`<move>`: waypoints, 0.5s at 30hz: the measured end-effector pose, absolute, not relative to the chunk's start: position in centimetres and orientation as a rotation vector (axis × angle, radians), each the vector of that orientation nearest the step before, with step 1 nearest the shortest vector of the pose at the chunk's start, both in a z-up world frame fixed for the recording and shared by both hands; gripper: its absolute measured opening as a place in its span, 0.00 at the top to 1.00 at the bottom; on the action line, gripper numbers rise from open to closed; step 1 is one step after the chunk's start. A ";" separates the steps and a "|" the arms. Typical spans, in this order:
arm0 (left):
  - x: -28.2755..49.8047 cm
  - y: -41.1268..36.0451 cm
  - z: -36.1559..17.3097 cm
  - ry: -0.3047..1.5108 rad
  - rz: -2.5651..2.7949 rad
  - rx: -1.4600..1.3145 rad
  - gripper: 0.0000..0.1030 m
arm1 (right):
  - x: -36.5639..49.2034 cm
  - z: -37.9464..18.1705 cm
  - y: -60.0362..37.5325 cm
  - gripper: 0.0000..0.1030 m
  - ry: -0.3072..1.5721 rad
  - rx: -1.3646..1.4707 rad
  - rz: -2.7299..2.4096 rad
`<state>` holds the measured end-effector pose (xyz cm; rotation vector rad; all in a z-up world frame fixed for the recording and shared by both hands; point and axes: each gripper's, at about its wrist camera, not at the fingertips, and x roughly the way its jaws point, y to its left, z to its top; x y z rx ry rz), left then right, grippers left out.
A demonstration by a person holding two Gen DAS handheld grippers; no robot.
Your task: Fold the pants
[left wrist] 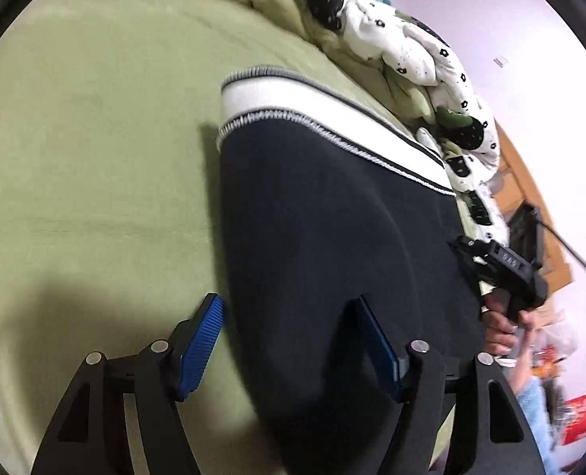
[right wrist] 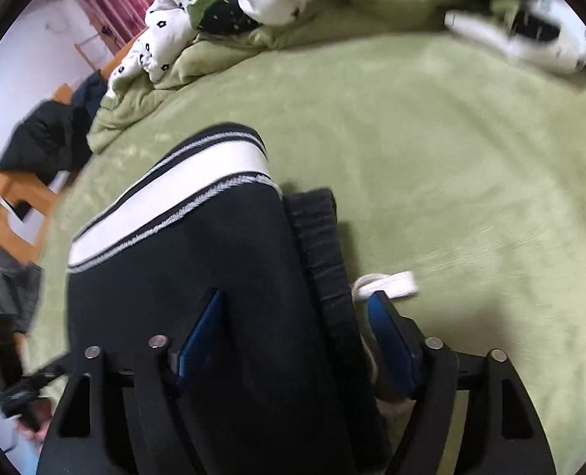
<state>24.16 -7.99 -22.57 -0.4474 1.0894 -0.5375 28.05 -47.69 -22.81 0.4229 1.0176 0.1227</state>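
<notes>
Dark navy pants (left wrist: pixel 324 213) with a white striped band (left wrist: pixel 293 103) lie folded on the green bed cover (left wrist: pixel 95 138). My left gripper (left wrist: pixel 289 308) is open, its blue pads straddling the pants' left edge near me. In the right wrist view the pants (right wrist: pixel 198 265) show a ribbed dark waistband (right wrist: pixel 324 245) and a white drawstring (right wrist: pixel 391 283) at their right edge. My right gripper (right wrist: pixel 296 304) is open, its fingers either side of the waistband edge. The right gripper (left wrist: pixel 498 265) also shows in the left wrist view, held in a hand at the pants' right side.
A crumpled white and green quilt (left wrist: pixel 419 51) lies along the far side of the bed. A wooden bed frame (right wrist: pixel 12 198) with dark clothes (right wrist: pixel 51 138) on it stands at the left. A white and black object (right wrist: pixel 530 35) lies at the far right.
</notes>
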 end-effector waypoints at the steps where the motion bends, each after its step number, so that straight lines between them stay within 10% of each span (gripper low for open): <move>1: 24.4 -8.1 -22.8 1.080 -0.553 -0.467 0.33 | 28.2 -23.0 -47.7 0.29 1.021 0.426 0.135; 5: 25.6 -9.2 -23.6 1.053 -0.598 -0.505 0.36 | 28.4 -23.1 -46.8 0.33 1.044 0.394 0.186; 7: 25.9 -9.7 -23.5 1.056 -0.587 -0.494 0.53 | 28.4 -23.0 -47.0 0.34 1.053 0.402 0.194; 15: 26.6 -8.3 -20.3 1.075 -0.593 -0.554 0.80 | 24.5 -17.4 -44.1 0.77 0.905 0.367 0.155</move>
